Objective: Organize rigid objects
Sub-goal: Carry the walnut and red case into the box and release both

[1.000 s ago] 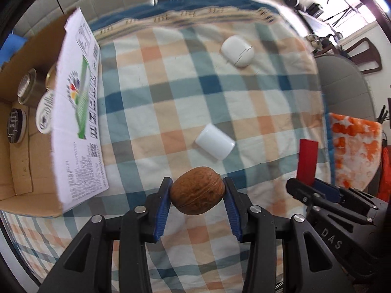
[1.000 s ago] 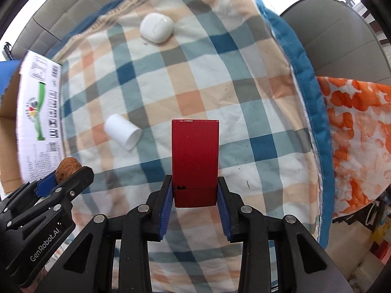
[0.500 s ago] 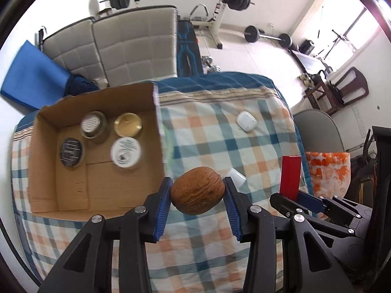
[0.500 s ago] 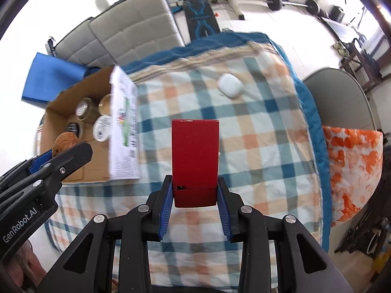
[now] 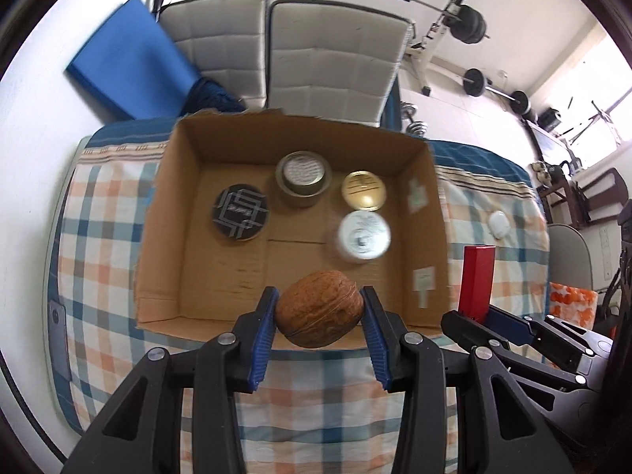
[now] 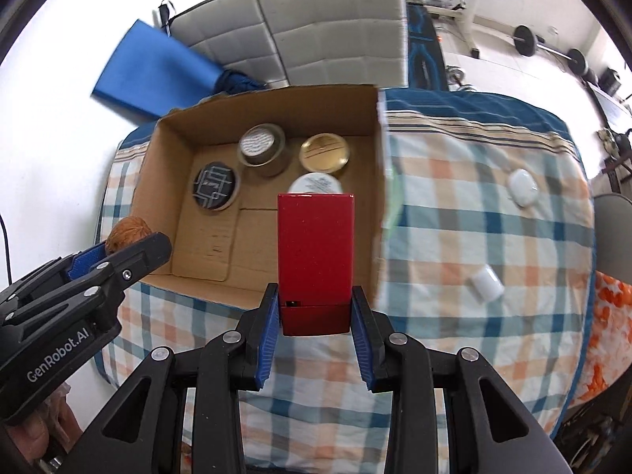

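Gripping a walnut (image 5: 319, 308) between its blue pads, left gripper (image 5: 319, 318) hangs above the near wall of the cardboard box (image 5: 197, 260). Right gripper (image 6: 315, 318) is clamped on the base of a red case (image 6: 315, 252), at 3 o'clock from the left. 4 round tins (image 5: 303, 177) sit in the box. On the checked cloth (image 6: 454, 217) at 3 o'clock: white pod (image 6: 522, 187), white cylinder (image 6: 486, 282).
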Tool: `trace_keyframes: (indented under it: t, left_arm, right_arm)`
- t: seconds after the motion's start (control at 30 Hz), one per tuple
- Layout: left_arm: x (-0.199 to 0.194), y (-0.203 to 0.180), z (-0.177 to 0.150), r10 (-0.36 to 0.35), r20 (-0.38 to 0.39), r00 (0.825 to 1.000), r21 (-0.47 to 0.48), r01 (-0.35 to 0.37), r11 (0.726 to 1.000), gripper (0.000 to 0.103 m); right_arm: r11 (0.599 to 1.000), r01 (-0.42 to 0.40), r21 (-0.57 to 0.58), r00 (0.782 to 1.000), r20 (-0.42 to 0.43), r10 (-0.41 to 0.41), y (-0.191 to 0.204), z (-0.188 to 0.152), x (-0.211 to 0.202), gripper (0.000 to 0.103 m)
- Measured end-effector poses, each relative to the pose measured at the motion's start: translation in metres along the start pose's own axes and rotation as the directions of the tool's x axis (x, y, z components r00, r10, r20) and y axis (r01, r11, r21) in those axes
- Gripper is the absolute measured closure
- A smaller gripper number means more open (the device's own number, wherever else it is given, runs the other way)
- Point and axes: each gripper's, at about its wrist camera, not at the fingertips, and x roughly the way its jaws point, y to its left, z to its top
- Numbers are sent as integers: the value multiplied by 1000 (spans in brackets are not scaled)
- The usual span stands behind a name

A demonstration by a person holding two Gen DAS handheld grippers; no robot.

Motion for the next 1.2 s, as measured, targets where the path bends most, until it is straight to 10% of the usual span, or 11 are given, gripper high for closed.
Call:
trace_keyframes:
  t: [0.67, 1.2]
  left_arm:
    - [162, 102, 26, -81, -351, 933, -137, 35, 990, 64]
    - [184, 108, 16, -40, -422, 905, -117, -11, 993, 61]
  right_arm:
    - [1000, 7, 6, 969, -248, -6, 50, 36, 196, 67]
    - [998, 60, 5, 941, -334, -55, 53, 39, 234, 65]
